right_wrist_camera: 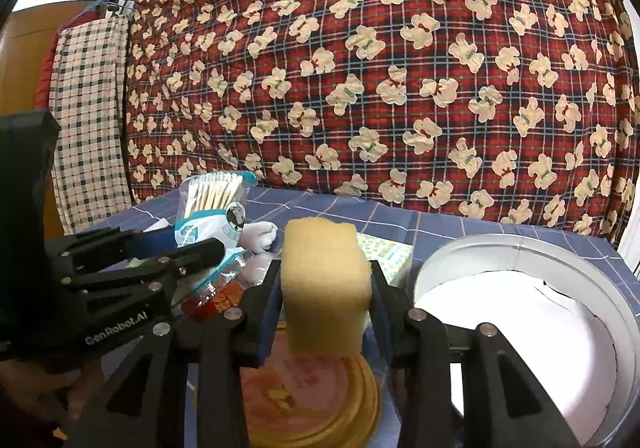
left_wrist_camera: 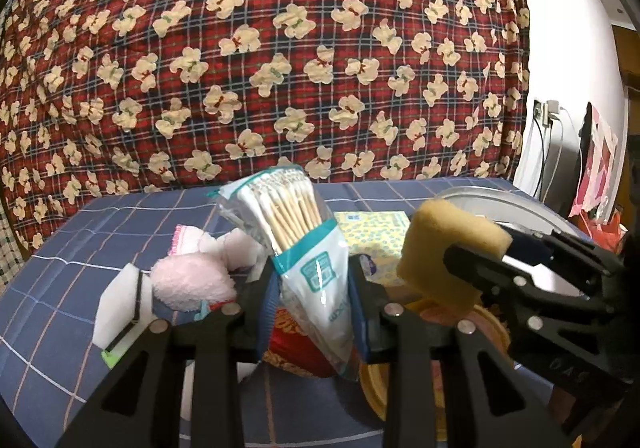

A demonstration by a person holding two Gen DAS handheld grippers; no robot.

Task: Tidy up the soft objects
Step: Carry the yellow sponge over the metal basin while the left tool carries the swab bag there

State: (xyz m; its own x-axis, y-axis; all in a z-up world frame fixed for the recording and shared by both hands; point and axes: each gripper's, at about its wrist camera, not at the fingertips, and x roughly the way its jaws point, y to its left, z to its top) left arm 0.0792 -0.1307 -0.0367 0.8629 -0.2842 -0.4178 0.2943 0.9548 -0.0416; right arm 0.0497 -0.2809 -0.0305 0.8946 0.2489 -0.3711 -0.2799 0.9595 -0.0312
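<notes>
My left gripper [left_wrist_camera: 312,280] is shut on a clear bag of cotton swabs [left_wrist_camera: 304,248] and holds it upright above the blue checked table [left_wrist_camera: 80,248]. My right gripper [right_wrist_camera: 326,280] is shut on a yellow sponge [right_wrist_camera: 326,280], held above a round yellow-rimmed lid [right_wrist_camera: 312,400]. The sponge [left_wrist_camera: 448,252] and right gripper also show at the right of the left wrist view. The swab bag [right_wrist_camera: 212,207] and left gripper show at the left of the right wrist view. A pink plush toy [left_wrist_camera: 192,280] and a white foam block [left_wrist_camera: 120,304] lie on the table to the left.
A round grey bin with a white lining [right_wrist_camera: 520,312] stands at the right. A yellow patterned tissue pack [right_wrist_camera: 386,254] lies behind the sponge. A red snack packet [left_wrist_camera: 288,336] lies under the swab bag. A red bear-print quilt [left_wrist_camera: 280,47] rises behind the table.
</notes>
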